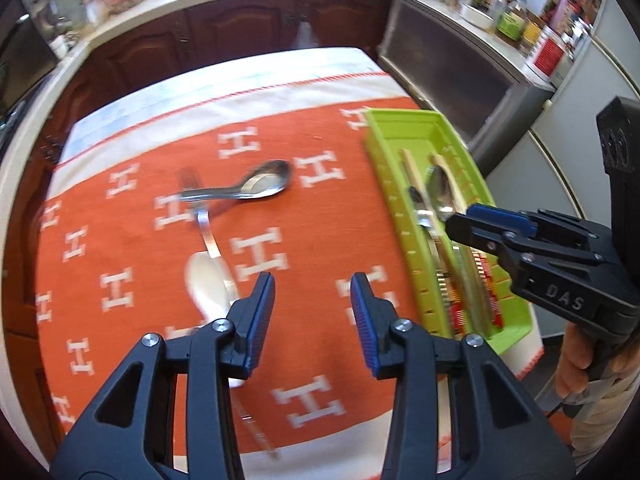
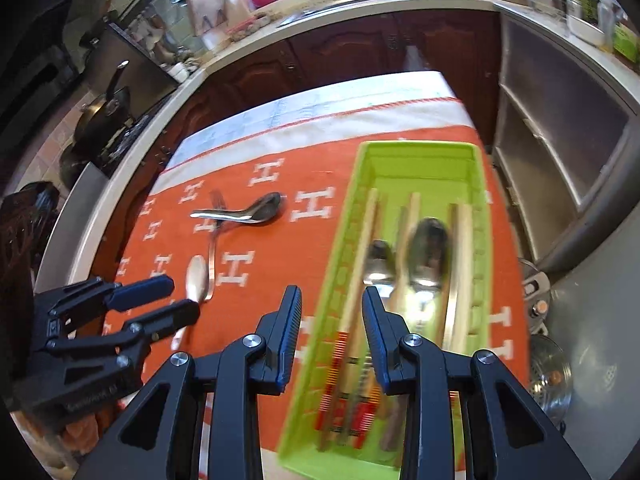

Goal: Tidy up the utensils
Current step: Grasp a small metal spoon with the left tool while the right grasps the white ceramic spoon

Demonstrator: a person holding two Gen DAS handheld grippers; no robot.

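Observation:
A green utensil tray (image 2: pixel 420 160) (image 1: pixel 396 128) lies on the right of the orange cloth. It holds spoons (image 2: pixel 428 256) and chopsticks (image 2: pixel 360 280). On the cloth to its left lie a metal soup spoon (image 1: pixel 256 186) (image 2: pixel 248 210), a fork (image 1: pixel 204 224) (image 2: pixel 214 240) partly under it, and a small spoon (image 1: pixel 208 280) (image 2: pixel 196 276). My left gripper (image 1: pixel 312 304) is open and empty above the small spoon's handle. My right gripper (image 2: pixel 332 320) is open and empty above the tray's left wall; it also shows in the left wrist view (image 1: pixel 472 220).
The orange and white cloth (image 1: pixel 140 208) covers a small table. Dark wooden cabinets (image 1: pixel 240 20) and a counter with jars (image 1: pixel 512 20) stand behind. A pan on a stove (image 2: pixel 104 112) is at the left. A steel pot (image 2: pixel 548 376) sits low at the right.

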